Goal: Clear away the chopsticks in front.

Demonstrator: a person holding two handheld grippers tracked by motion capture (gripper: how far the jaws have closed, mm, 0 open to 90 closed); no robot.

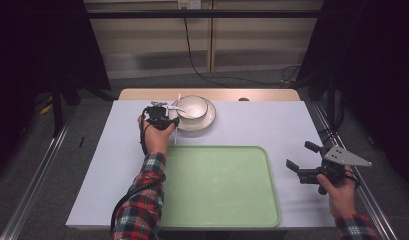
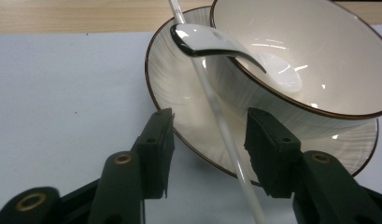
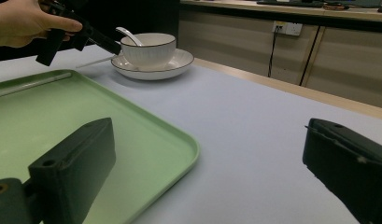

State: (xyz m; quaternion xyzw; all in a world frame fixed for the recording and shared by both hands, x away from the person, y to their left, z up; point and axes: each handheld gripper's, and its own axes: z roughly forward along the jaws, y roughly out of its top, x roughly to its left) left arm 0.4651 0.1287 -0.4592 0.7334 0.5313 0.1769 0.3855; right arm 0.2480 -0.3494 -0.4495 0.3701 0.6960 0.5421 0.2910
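Where the high view looks down on the table, the left gripper (image 1: 168, 116) reaches a white stick (image 1: 176, 131) lying beside a plate (image 1: 208, 120) that carries a bowl (image 1: 192, 106); the stick's long axis runs from near the tray (image 1: 219, 186) away toward the table's far edge. The right gripper (image 1: 304, 161) hangs released and empty beside the tray. In the left gripper view, the stick (image 2: 226, 135) slants across the plate rim (image 2: 157, 88), under a spoon (image 2: 212, 43), with the jaws straddling it, not yet clenched. Likely risk: closing off-centre could roll the thin stick away or nudge the spoon. In the right gripper view, wide jaws face the tray (image 3: 146, 126) and the distant bowl (image 3: 148, 49).
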